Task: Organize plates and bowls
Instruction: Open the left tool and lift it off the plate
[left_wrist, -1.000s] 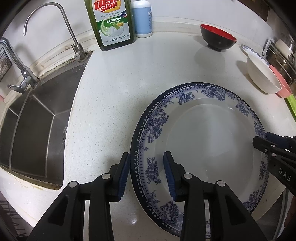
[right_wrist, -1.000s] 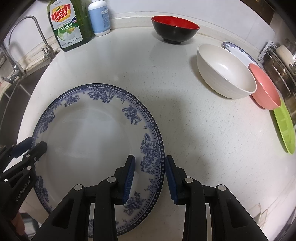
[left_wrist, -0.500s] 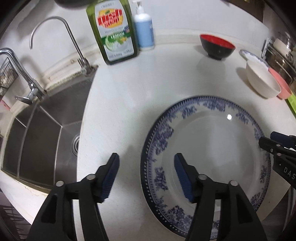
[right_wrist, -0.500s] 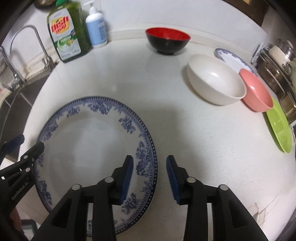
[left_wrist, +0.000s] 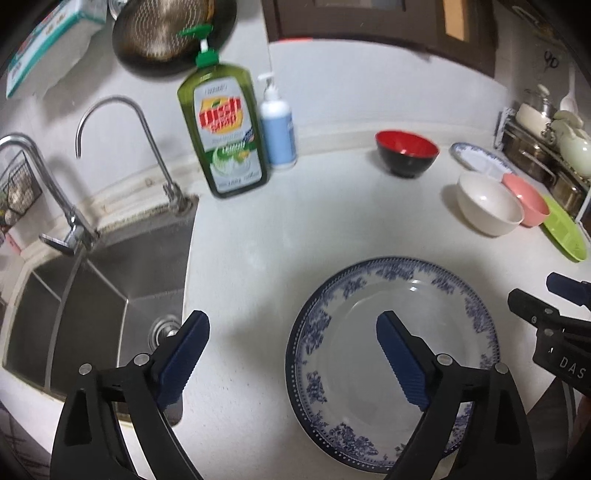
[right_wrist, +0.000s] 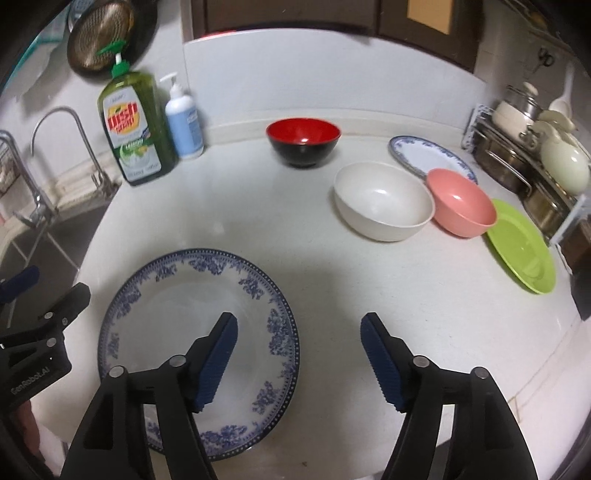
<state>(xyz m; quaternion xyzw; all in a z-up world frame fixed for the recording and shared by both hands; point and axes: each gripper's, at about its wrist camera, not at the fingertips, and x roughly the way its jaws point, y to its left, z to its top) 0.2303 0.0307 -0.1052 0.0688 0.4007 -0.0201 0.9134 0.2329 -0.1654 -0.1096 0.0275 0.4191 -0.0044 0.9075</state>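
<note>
A large blue-and-white floral plate lies flat on the white counter near its front edge. My left gripper hangs open above the plate's left rim, holding nothing. My right gripper is open above the plate's right rim, also holding nothing. Further back stand a red-and-black bowl, a cream bowl, a pink bowl, a small blue-rimmed plate and a green plate.
A steel sink with two taps lies at the left. A green dish soap bottle and a blue pump bottle stand by the back wall. A rack of pots fills the right corner.
Both grippers have opened wide and risen back from the large plate's rims, letting go of it. The plate stays flat on the counter.
</note>
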